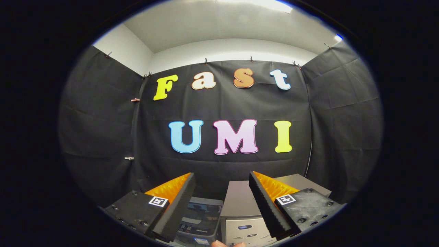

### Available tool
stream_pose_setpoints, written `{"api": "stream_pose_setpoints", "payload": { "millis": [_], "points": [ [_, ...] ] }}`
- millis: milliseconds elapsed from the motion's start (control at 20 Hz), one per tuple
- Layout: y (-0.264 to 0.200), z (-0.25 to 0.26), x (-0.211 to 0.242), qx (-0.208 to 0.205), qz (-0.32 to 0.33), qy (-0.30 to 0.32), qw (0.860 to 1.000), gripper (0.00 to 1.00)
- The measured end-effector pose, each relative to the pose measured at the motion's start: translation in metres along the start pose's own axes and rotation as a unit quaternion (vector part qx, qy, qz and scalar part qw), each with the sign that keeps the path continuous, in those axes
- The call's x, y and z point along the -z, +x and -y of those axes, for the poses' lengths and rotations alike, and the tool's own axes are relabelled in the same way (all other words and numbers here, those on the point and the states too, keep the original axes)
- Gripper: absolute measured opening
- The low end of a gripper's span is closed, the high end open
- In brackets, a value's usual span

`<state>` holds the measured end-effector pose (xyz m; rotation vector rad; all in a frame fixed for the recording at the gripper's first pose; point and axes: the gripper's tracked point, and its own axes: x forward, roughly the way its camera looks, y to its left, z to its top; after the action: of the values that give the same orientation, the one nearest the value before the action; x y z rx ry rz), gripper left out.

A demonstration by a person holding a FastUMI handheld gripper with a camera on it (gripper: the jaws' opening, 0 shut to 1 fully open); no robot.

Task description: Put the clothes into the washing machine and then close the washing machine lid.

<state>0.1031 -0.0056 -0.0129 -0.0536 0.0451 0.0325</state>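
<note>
My gripper (pixel 222 177) is held high and points at the booth's back wall, its two fingers wide apart with nothing between them. Below and just beyond the fingers stands a grey top-loading washing machine (pixel 200 216) with a dark glass lid; whether that lid is up or down I cannot tell from here. To its right, beside it, stands a silver box-shaped machine (pixel 240 209) with a control panel on its front. A fingertip of a person's hand (pixel 219 244) peeks in below, between the fingers.
Black cloth walls close the booth at the back (pixel 223 164) and on both sides. A cable (pixel 309 156) hangs down the right corner. White ceiling and walls rise above the cloth.
</note>
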Motion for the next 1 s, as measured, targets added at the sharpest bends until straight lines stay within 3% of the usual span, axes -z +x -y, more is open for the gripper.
{"api": "stream_pose_setpoints", "payload": {
  "millis": [1000],
  "points": [
    [-0.0051, 0.0018, -0.0078, 0.01, 0.017, 0.0, 1.0, 0.98]
  ]
}}
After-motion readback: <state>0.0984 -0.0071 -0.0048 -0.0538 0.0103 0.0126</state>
